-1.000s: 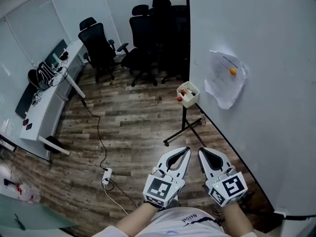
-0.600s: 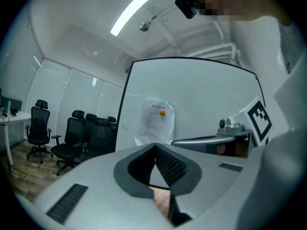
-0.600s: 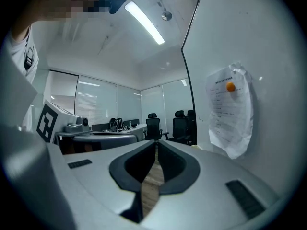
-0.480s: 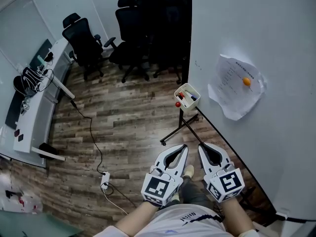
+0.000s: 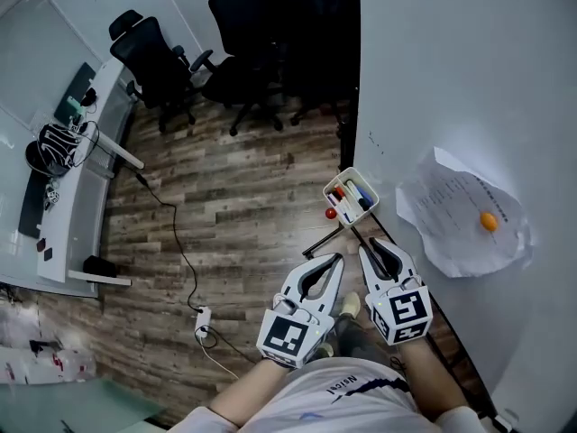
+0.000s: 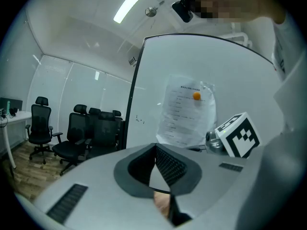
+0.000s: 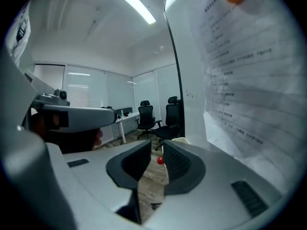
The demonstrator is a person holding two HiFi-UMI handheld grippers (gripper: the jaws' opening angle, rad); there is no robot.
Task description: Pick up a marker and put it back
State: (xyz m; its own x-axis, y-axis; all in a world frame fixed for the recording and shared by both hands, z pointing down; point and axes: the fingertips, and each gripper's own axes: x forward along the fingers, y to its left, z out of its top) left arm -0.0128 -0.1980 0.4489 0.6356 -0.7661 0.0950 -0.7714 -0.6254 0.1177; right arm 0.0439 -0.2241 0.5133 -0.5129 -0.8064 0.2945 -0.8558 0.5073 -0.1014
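Observation:
A white marker box hangs at the whiteboard's lower edge and holds several markers with red, blue and black caps. A red ball magnet sits just below it and shows again as a red ball magnet between my right jaws, far off. My right gripper points at the box from a short way below; its jaws are opening, with nothing between them. Beside it, my left gripper is shut and empty.
The whiteboard fills the right side, with a crumpled paper sheet pinned by an orange magnet. Its black stand leg crosses the wood floor. Office chairs, a desk and a floor cable with power strip lie to the left.
Both grippers have come closer to the marker box, which now lies just ahead of the right fingertips. The whiteboard and paper have slid lower and nearer in view.

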